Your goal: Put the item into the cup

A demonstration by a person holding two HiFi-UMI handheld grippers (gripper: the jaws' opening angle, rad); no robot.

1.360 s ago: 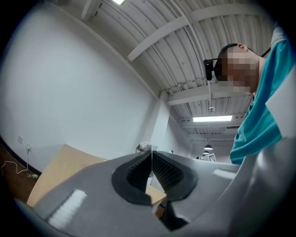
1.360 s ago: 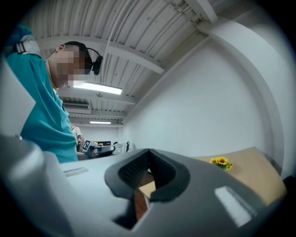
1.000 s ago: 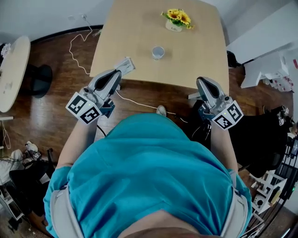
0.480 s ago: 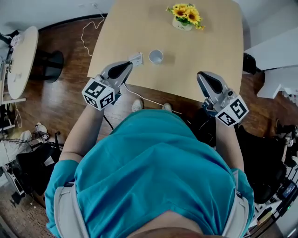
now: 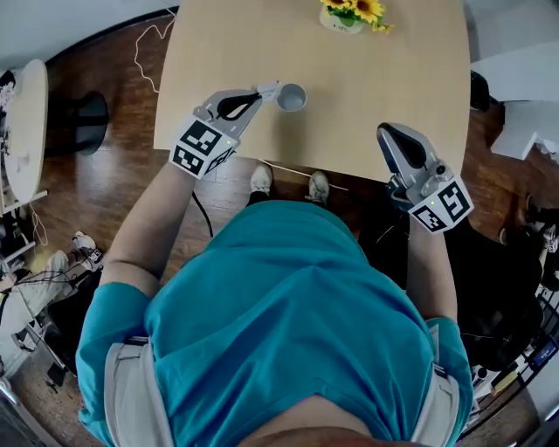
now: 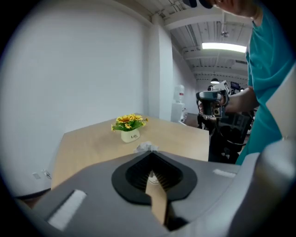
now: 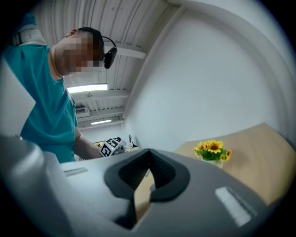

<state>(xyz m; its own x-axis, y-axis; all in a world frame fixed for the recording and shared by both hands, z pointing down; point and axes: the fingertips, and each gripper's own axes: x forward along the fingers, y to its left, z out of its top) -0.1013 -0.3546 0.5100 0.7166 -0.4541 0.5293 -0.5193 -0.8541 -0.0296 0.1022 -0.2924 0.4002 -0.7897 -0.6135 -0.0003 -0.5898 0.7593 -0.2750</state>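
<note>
A small white cup (image 5: 293,97) stands on the tan table (image 5: 367,70), near its front edge. My left gripper (image 5: 259,93) reaches in from the left and is shut on a crumpled white item (image 5: 267,89), held just left of the cup's rim. In the left gripper view the item (image 6: 146,147) sticks out past the closed left gripper (image 6: 150,156). My right gripper (image 5: 390,133) hangs over the table's front right edge, jaws together, holding nothing. The right gripper view shows its tips (image 7: 149,156) closed.
A white pot of yellow flowers (image 5: 354,12) stands at the table's far side, also seen as the flower pot (image 6: 130,128) and the flower pot (image 7: 212,152). A round white side table (image 5: 19,122) and a white cable (image 5: 150,45) lie left on the wood floor.
My left gripper has carried the white item forward and to the right, from the table's near left corner up to the cup. The right gripper has shifted slightly forward over the table edge.
</note>
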